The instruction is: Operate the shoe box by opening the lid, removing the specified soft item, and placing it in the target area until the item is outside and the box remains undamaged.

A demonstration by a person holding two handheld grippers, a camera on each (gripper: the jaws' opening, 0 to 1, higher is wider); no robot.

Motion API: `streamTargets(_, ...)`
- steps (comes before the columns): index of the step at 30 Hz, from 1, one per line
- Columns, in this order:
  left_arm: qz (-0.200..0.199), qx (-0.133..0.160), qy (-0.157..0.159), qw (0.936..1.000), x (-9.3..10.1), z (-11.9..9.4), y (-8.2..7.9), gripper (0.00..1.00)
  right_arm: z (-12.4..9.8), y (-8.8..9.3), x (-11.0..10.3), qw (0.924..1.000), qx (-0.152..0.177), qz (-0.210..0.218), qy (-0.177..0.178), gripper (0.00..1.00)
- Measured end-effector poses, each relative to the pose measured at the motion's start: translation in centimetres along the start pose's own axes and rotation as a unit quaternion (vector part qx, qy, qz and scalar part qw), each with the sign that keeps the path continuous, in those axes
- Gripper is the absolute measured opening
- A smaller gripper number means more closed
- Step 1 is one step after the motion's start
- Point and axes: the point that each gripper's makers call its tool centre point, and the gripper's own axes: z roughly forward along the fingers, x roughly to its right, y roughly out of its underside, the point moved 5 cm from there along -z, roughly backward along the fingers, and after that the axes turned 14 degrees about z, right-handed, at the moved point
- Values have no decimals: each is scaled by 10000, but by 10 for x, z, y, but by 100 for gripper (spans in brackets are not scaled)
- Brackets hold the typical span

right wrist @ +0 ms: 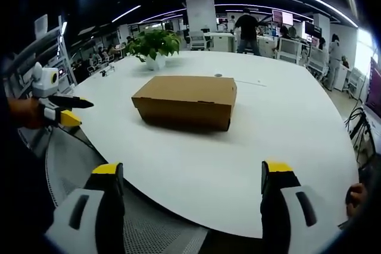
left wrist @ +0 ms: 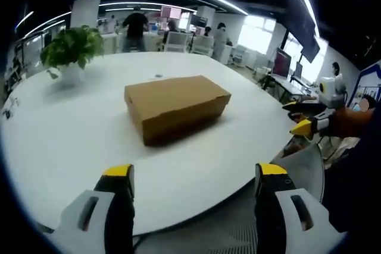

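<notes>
Office, white round table [left wrist: 71, 141]: a closed cardboard shoe box [left wrist: 176, 106] sits near the table's centre, lid down, nothing touching it. In the left gripper view the left gripper [left wrist: 194, 182] hangs at 6 o'clock, jaws spread wide w/ nothing between them, well short of the box; the box lies at approx. 12 o'clock from the jaws. The right gripper [left wrist: 311, 117] comes in at 3 o'clock, off the table edge, held in a person's hand; its jaws there look near-closed, but the angle is poor. In the right gripper view, its own jaws stand wide apart and empty, w/ the shoe box [right wrist: 186, 100] straight ahead at 12 o'clock and the left gripper [right wrist: 66, 110] at 9 o'clock beside the table rim. A potted plant [left wrist: 70, 49] stands beyond the box, at the far side of the table.

Step in hand, by the look of it: the approach, before the lid is opened. The soft item is presumably inside; can't tell. Next move likely needs both grippers brought over the table to the box, one steadying the body, the other catching the lid's front edge gently so the card isn't creased.
</notes>
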Motion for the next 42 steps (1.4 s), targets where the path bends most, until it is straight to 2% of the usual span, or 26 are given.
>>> streamTargets(19,65,-10,-76,9999,-11,12,-8,84,9,-5,4,9999,-95,-45,-94,89)
streamTargets(32,100,17,-161,9998,-26,23,-19,84,24,-18,10,9996,-168,-137,-171,88)
streamTargets(42,114,-35,-159,9998,-28,32,-21,83,35,-26,15,9992,-225,-201,-249,88)
